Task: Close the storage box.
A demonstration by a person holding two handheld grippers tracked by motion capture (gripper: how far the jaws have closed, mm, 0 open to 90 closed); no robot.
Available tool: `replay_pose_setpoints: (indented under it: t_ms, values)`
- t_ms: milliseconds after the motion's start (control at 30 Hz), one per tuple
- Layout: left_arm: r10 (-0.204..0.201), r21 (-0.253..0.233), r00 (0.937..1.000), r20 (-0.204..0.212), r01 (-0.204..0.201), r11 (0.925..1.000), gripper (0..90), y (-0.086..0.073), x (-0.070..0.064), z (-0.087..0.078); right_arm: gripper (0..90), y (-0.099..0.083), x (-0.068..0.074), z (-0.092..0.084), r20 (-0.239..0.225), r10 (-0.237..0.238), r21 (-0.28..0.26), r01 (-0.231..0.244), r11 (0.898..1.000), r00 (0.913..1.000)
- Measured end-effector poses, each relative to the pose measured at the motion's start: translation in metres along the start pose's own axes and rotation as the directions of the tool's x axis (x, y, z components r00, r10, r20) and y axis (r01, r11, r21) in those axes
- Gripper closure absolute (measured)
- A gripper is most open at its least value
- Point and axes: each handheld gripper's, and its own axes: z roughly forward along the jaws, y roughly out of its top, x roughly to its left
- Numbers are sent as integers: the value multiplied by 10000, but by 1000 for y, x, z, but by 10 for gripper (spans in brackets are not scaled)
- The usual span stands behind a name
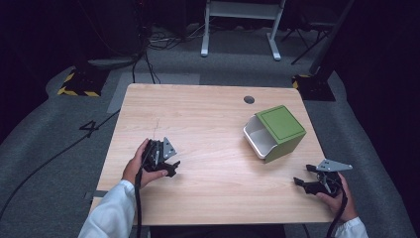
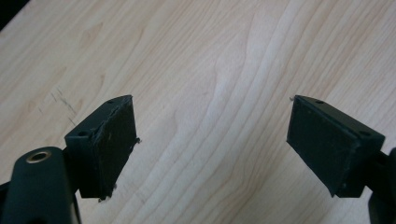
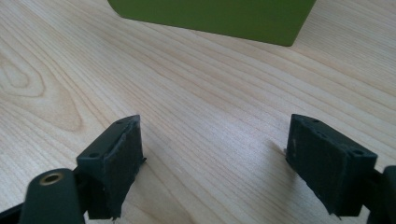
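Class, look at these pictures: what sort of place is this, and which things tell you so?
Probably a lab or recording studio: dark curtained walls, cables on the grey floor, hazard-striped stand bases, and one bare wooden table with a green box.

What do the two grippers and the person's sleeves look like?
The left gripper and the right gripper are black, each with a grey three-cornered plate on top and a black cable trailing back. Their jaws end in flat, rectangular black pads. The sleeves are white.
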Motion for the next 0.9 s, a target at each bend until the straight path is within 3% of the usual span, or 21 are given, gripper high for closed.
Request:
replay_pose_setpoints:
  t_ms: [233, 433, 533, 633, 767, 833, 900]
  values:
    - [-624, 134, 9980, -39, 624, 9980, 162, -26, 7, 0, 185, 0, 0, 0, -7, 17, 13, -17, 10000, 10000]
    - [-1223, 82, 9923, -169, 1225, 9924, 162, -49, 11, -6, 185, 0, 0, 0, 7, 10, 2, -10, 10000, 10000]
    - [-1777, -65, 9841, -52, 1776, 9841, 163, -60, 14, -8, 185, 0, 0, 0, 49, 14, 2, -14, 10000, 10000]
    - [-2209, 177, 9751, 172, 2206, 9752, 161, -69, 17, -8, 185, 0, 0, 0, 34, 24, 7, -24, 10000, 10000]
    - [-2795, 326, 9593, 408, 2783, 9599, 160, -81, 22, -9, 185, 0, 0, 0, 47, 15, 4, -15, 10000, 10000]
    - [-3171, 238, 9472, 484, 3163, 9484, 157, -87, 25, -10, 185, 0, 0, 0, 49, 14, 0, -14, 10000, 10000]
    - [-3326, 87, 9422, 401, 3325, 9431, 157, -92, 28, -11, 185, 0, 0, 0, 54, 9, 0, -9, 10000, 10000]
